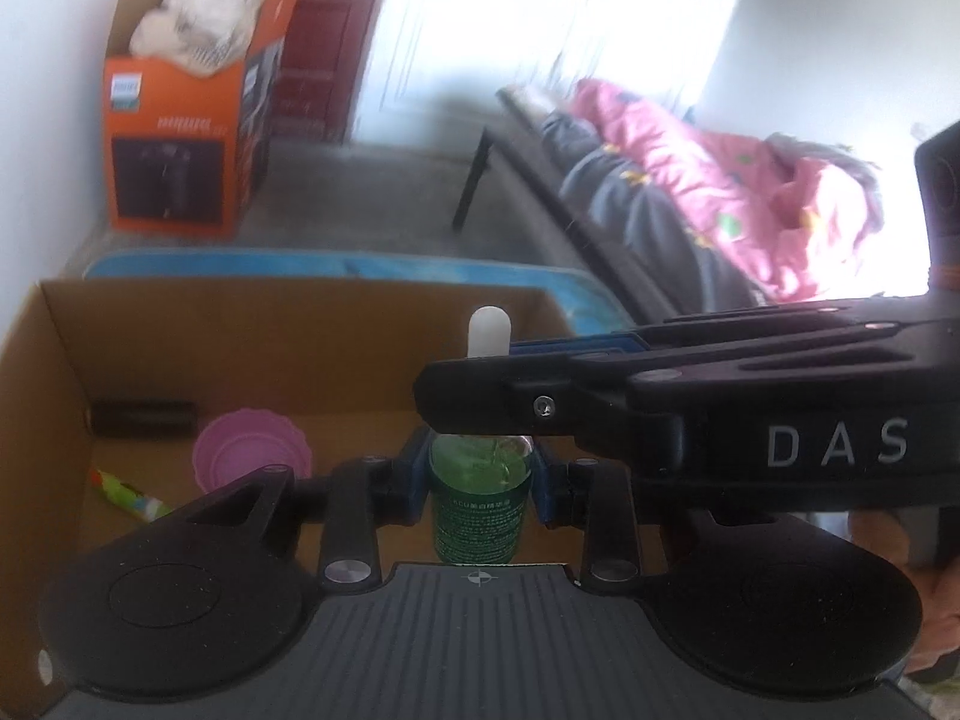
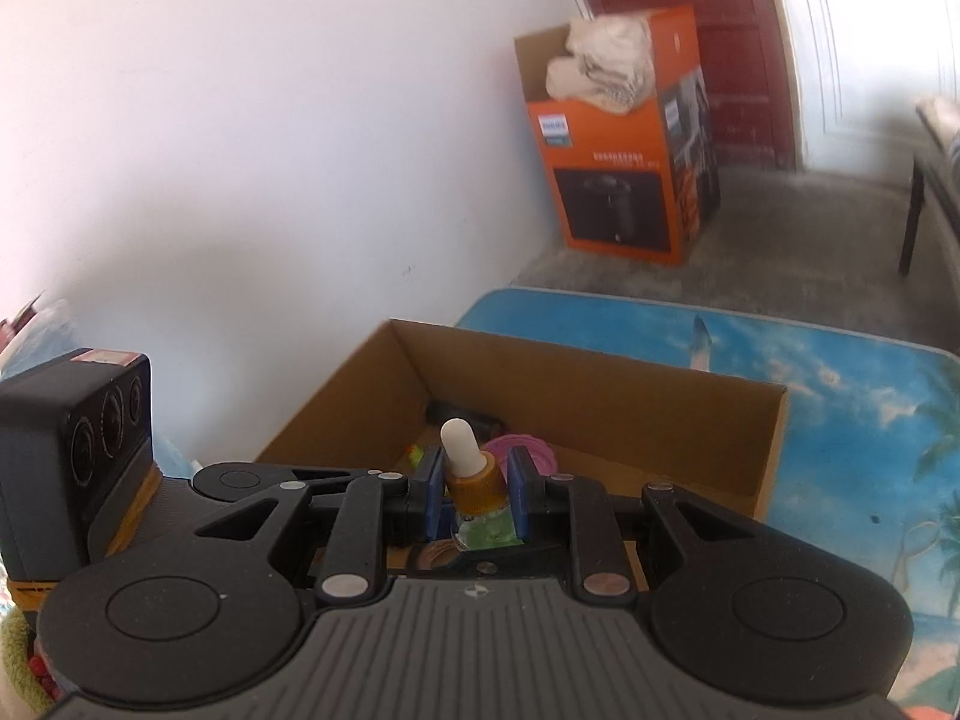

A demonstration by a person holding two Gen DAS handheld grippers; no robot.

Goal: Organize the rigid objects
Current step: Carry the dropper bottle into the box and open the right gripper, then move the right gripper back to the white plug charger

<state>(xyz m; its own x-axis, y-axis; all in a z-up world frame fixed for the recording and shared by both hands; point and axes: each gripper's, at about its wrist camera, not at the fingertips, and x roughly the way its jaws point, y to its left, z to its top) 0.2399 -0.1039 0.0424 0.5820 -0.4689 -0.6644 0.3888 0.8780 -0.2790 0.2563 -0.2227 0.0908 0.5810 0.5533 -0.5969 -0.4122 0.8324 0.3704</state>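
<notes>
1. Left wrist view: the left gripper [image 1: 480, 483] is clamped on the body of a green dropper bottle [image 1: 480, 504], its blue pads pressing both sides of the glass. The bottle stands upright in the middle of the view, over the open cardboard box [image 1: 36, 372].
2. Same view: the right gripper [image 1: 480, 387] reaches in from 3 o'clock and crosses the bottle's neck, so only the white rubber bulb shows above it.
3. Same view: on the box floor lie a pink cup [image 1: 252, 459] at 9 o'clock from the bottle, a black object [image 1: 144, 417] by the far wall, and a colourful small packet [image 1: 126, 492] toward 8 o'clock.
4. Same view: an orange carton [image 1: 186, 114] stands on the floor at 11 o'clock; a pink blanket [image 1: 720, 180] lies on a couch at 2 o'clock.
5. Right wrist view: the right gripper [image 2: 477, 495] is closed on the bottle's amber collar [image 2: 477, 489], pads on either side, the bulb rising at 12 o'clock.
6. Same view: the box sits on a blue beach-print table [image 2: 840, 396], which spreads toward 3 o'clock.
</notes>
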